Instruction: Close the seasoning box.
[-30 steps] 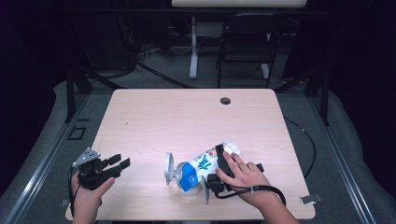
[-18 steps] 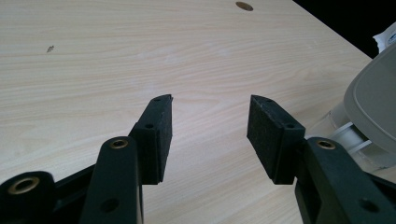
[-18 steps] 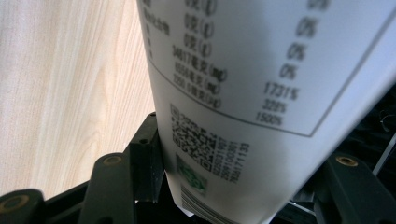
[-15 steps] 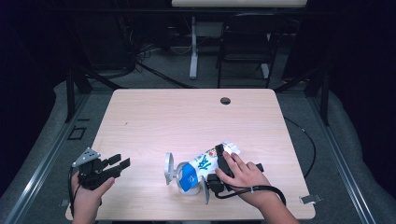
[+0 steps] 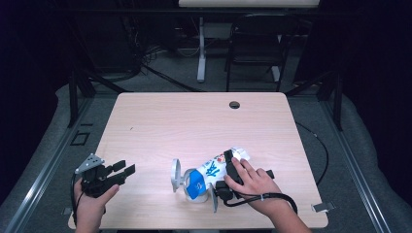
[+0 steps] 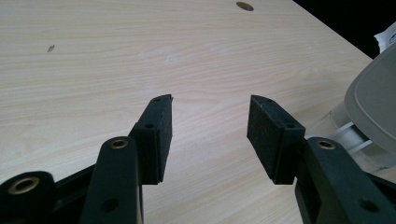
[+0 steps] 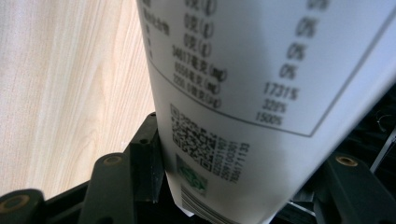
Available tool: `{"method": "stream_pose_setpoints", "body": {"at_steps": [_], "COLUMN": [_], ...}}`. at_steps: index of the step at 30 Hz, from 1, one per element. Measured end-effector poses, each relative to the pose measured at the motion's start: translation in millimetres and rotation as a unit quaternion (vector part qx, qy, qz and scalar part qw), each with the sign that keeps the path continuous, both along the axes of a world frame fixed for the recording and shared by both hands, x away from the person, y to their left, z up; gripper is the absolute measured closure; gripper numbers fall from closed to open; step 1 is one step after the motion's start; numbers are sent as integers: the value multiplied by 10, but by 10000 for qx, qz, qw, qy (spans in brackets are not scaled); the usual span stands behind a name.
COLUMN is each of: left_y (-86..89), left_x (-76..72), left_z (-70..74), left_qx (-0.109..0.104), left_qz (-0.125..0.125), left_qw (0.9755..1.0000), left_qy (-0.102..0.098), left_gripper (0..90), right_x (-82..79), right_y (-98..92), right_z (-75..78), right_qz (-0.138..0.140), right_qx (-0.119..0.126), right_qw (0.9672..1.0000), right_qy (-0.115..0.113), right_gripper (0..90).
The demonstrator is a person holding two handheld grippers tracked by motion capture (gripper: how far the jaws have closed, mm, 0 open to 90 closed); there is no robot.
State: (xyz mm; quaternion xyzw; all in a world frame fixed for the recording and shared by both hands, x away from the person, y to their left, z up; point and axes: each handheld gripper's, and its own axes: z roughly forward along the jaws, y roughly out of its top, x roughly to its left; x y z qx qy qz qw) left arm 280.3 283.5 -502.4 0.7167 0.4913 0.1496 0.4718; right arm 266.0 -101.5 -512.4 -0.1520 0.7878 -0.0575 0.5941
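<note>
Two grippers sit low on the table (image 5: 160,121): your right gripper (image 5: 219,178) clamps wide around a white-and-blue packet (image 5: 210,171) lying near the front edge. Your left gripper (image 5: 119,171) rests well apart, jaws spread and empty.

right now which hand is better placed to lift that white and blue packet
Right. The right gripper already has its fingers around the white and blue printed packet, which fills its own view. The left gripper sits open near the light wooden table's left edge, apart from the packet.
</note>
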Motion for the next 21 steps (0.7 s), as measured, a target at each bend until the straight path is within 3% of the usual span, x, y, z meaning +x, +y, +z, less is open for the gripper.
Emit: {"method": "stream_pose_setpoints", "body": {"at_steps": [21], "left_y": [1], "left_x": [-1], "left_z": [1], "left_qx": [-10], "left_qz": [14], "left_qw": [10000], "left_qy": [-20], "left_gripper": [508], "right_x": [-8], "right_y": [12], "right_z": [13], "right_qz": [-55], "right_qx": [-101], "right_qw": [9999], "right_qy": [-42], "right_gripper": [427]}}
